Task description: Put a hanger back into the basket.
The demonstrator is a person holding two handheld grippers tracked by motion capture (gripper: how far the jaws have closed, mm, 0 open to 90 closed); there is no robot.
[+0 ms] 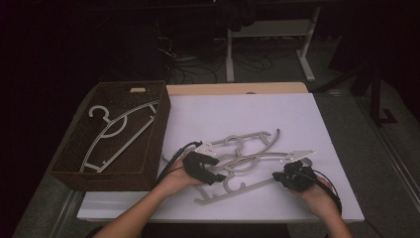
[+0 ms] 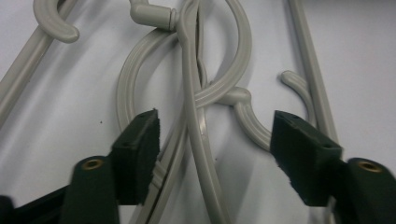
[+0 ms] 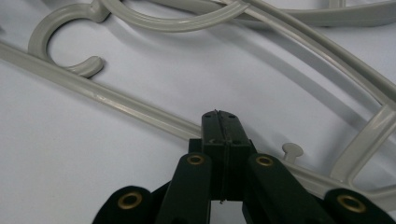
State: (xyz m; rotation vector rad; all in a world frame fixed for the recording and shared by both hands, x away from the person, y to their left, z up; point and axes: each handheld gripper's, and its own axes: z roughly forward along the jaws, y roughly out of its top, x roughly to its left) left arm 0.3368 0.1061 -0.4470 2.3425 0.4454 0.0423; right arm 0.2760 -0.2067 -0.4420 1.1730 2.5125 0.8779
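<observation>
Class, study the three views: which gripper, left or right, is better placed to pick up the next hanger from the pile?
Left, probably. The left gripper is open, its fingers straddling the tangled hangers. The right gripper is shut, over the nearest hanger's bar.

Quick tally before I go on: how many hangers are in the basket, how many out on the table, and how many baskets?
Hanger in basket: 1
Hangers on table, tangled: 3, as far as I can separate them
Wicker basket: 1
Total: 5

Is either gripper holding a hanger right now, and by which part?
Left gripper: open, its jaws straddling tangled hanger arms, gripping nothing. Right gripper: jaws closed over the nearest hanger's straight bar; an actual grip cannot be told.
</observation>
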